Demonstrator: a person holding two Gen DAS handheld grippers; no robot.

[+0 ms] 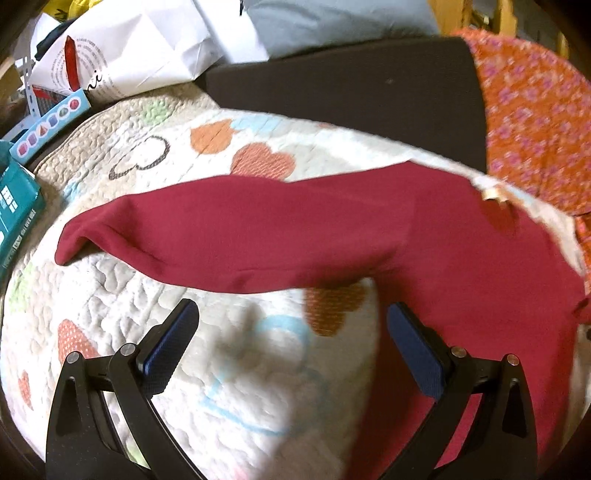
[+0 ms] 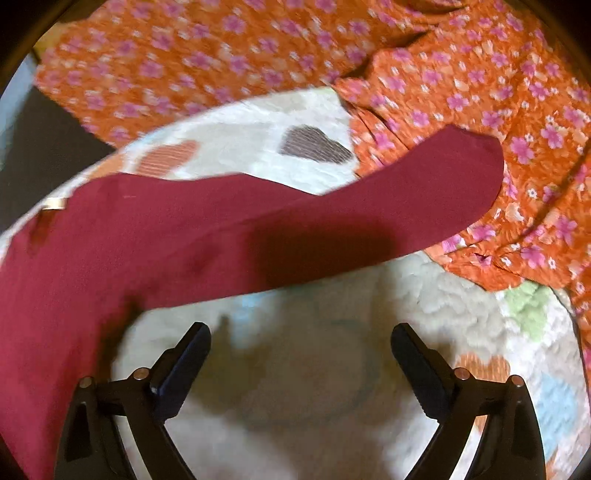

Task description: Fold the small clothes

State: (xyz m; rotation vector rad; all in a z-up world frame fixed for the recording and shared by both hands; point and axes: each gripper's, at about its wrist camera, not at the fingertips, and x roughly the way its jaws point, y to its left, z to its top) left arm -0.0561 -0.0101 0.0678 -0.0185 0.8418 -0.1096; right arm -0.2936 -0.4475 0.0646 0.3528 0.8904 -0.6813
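A quilt (image 1: 155,192) printed with hearts in orange, green, blue and grey covers the work surface and fills most of both views. Along its far and right sides lies an orange cloth (image 2: 229,48) with pink flowers, crumpled into folds in the right wrist view. A dark red shirt (image 1: 295,236) is spread flat on the quilt; in the left wrist view one sleeve runs leftward to a rounded cuff, the body passes down the right side, and a small pale label (image 1: 493,192) shows at the neck. In the right wrist view the other sleeve (image 2: 406,199) runs rightward, and its cuff rests on the orange cloth. Beyond the quilt in the left wrist view lie a flat dark pad (image 1: 351,77), a white paper bag (image 1: 140,48) with a red mark, a pale blue cushion (image 1: 332,22), a teal box (image 1: 14,218) and a light blue strip (image 1: 48,125) with coloured shapes. The left gripper (image 1: 291,332) hangs over bare quilt below the sleeve, its jaws spread wide and holding nothing; the right-hand finger overlaps the shirt's body in the view. The right gripper (image 2: 301,354) likewise has its jaws spread wide and empty, over bare quilt just below the other sleeve.
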